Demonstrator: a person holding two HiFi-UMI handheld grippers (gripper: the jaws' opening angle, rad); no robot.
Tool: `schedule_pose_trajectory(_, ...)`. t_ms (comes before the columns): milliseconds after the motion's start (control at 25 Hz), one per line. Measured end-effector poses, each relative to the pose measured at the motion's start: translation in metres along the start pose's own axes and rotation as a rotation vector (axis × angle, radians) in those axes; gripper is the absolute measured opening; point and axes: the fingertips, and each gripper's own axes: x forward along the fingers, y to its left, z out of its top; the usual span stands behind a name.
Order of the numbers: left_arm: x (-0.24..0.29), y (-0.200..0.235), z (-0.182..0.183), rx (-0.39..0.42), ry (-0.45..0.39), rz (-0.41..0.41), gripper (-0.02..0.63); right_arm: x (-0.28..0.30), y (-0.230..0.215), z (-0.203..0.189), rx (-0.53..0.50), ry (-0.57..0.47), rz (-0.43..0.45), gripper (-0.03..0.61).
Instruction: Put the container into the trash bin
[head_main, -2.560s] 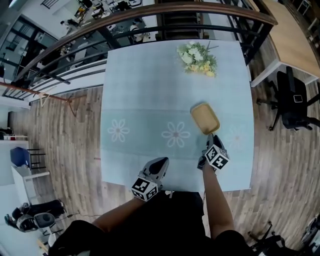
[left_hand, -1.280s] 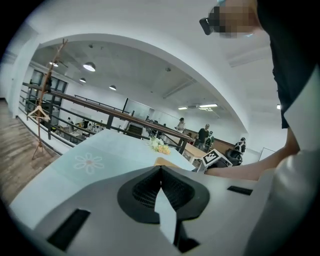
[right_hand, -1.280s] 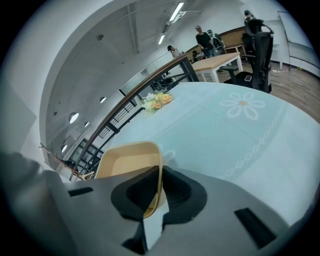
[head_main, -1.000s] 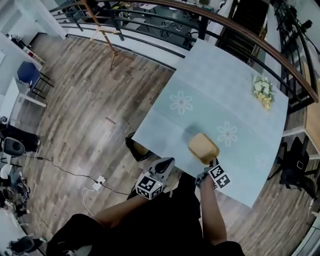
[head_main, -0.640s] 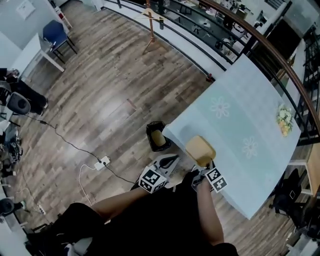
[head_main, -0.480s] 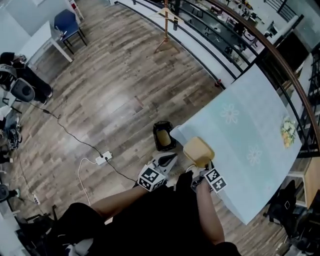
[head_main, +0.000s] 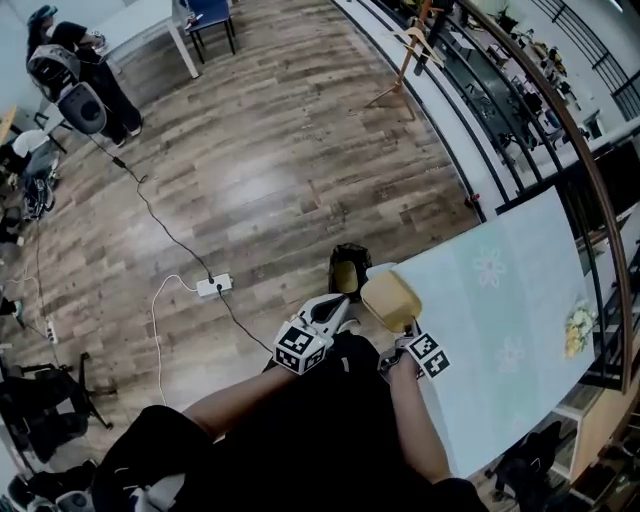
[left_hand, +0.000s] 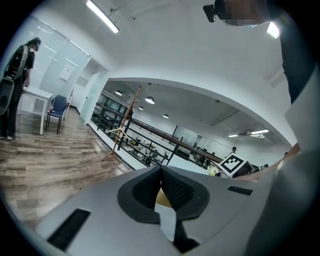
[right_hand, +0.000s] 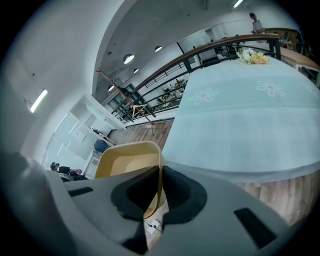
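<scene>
Carrying container (head_main: 390, 300), pinched by right gripper (head_main: 409, 327), beside trash bin (head_main: 347, 276); left gripper (head_main: 338, 308) pressed together. Next: above trash bin, release.

An open office: wood floor (head_main: 250, 180), white desk (head_main: 140, 20), blue chair (head_main: 210, 8), curved balcony railing (right_hand: 200, 49).

Tan container (head_main: 390, 299), black bin (head_main: 349, 251), pale-blue flowered tablecloth (head_main: 503, 318).

Wooden floor (head_main: 250, 190) with trash bin (head_main: 347, 272); table (head_main: 505, 325) with flowers (head_main: 578, 327).
</scene>
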Motion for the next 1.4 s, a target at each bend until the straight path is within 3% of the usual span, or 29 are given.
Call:
schedule_pose_trajectory(320, 0.015, 0.02, 0.014, 0.012, 0.016, 0.02, 0.014, 0.023, 0.008, -0.009, -0.029, 0.056, 0.014, 0.044)
schedule_pose_trajectory(680, 0.083, 0.036, 0.024, 0.052, 0.069, 0.013, 0.014, 0.059, -0.005, -0.001, -0.003, 0.105, 0.005, 0.046)
schedule_pose_trajectory(800, 0.096, 0.047, 0.033, 0.087, 0.094, -0.033, 0.014, 0.065, 0.007, -0.009, -0.003, 0.108, -0.015, 0.044)
schedule_pose_trajectory(1000, 0.119, 0.09, 0.024, 0.071, 0.191, -0.13, 0.014, 0.081, 0.02, -0.026, 0.138, 0.078, -0.108, 0.046)
schedule_pose_trajectory(1200, 0.136, 0.124, 0.04, 0.098, 0.274, -0.33, 0.014, 0.096, 0.044, -0.054, 0.298, 0.009, -0.243, 0.044)
schedule_pose_trajectory(1400, 0.148, 0.158, 0.06, 0.108, 0.323, -0.452, 0.014, 0.101, 0.057, -0.08, 0.437, -0.038, -0.351, 0.045)
